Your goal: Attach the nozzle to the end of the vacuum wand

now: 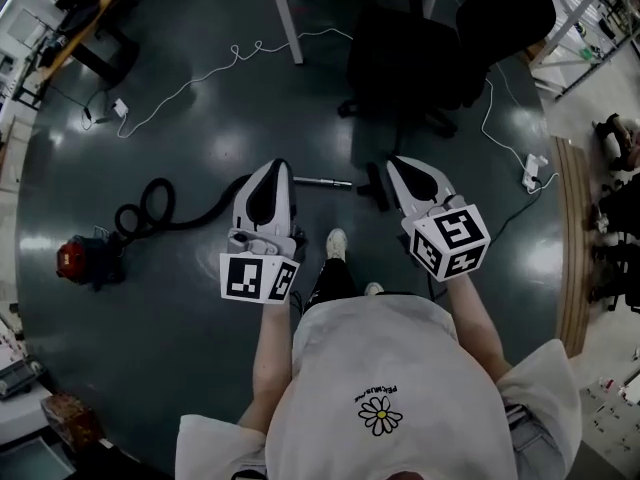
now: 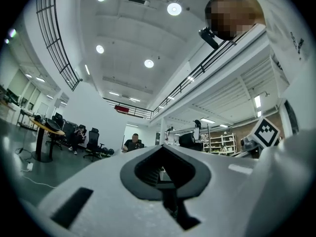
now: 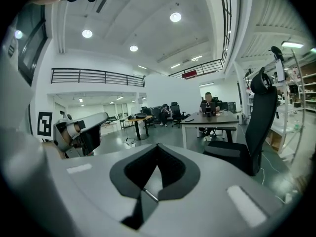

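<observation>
On the dark floor in the head view lie a red vacuum cleaner (image 1: 80,260), its coiled black hose (image 1: 150,206) and, at the hose's end, a metal wand (image 1: 322,181). A black nozzle (image 1: 375,186) lies just right of the wand's tip, apart from it. My left gripper (image 1: 275,165) hangs above the hose end with its jaws shut and nothing in them. My right gripper (image 1: 395,163) hangs beside the nozzle, also shut and empty. Each gripper view shows its own jaws closed, the left gripper (image 2: 160,148) and the right gripper (image 3: 158,146), pointing out across the hall.
A black office chair (image 1: 420,58) and a white table leg (image 1: 290,23) stand beyond the wand. White cables (image 1: 200,73) run over the floor to a power strip (image 1: 533,171). A person's shoe (image 1: 336,243) is just behind the wand. People sit at distant desks (image 3: 210,115).
</observation>
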Tool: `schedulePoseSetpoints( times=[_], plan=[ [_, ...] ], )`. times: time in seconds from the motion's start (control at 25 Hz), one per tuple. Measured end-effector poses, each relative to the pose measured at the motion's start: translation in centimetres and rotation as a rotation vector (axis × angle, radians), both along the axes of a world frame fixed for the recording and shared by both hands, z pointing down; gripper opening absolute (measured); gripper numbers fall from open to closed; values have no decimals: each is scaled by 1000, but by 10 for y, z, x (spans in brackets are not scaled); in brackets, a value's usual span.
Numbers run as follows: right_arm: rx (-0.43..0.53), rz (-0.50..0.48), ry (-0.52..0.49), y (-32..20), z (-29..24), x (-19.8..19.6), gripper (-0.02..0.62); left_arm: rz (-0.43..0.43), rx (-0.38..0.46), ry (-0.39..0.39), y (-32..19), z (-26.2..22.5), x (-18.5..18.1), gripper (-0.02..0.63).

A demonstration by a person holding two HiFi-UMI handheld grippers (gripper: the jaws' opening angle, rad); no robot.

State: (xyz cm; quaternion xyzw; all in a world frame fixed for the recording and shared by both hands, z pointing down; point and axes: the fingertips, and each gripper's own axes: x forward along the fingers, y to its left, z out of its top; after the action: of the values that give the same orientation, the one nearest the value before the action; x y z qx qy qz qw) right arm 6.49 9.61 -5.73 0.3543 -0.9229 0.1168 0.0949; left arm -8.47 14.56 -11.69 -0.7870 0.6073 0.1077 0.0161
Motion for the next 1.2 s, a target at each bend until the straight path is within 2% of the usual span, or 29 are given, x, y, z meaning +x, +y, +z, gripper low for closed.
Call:
schedulePoseSetpoints(
  times=[0.16,0.32,0.4,0.6,0.76,0.92,1.0,1.08,1.12,1.2],
  plan=[
    [-28,80,38,-57,5,-21,4,70,-39,-39,-61,13,-23,3],
    [-85,212,51,-102,27,-20,5,136,-113,-75,-113,46,-45,3],
    [-125,241,43,-120,40,-19,5,148,-160,-73,-136,63,-53,3],
    [-137,233,135,-162,70,-19,5,162,-247,-79,-179,104,-60,3],
    [-139,170,225,-180,90,-21,5,161,-328,-66,-189,137,-52,3],
    [-122,119,296,-198,122,-21,5,261,-366,-149,-215,176,-34,3],
    [-98,64,315,-203,158,-25,5,326,-343,-207,-233,211,-26,3],
    [-109,-2,318,-209,225,-29,74,384,-318,-246,-253,267,-23,13],
    [-130,-34,316,-215,268,-31,87,416,-316,-272,-266,304,-23,35],
    [-184,-107,301,-232,368,-34,106,509,-349,-373,-289,402,-22,124]
  ],
)
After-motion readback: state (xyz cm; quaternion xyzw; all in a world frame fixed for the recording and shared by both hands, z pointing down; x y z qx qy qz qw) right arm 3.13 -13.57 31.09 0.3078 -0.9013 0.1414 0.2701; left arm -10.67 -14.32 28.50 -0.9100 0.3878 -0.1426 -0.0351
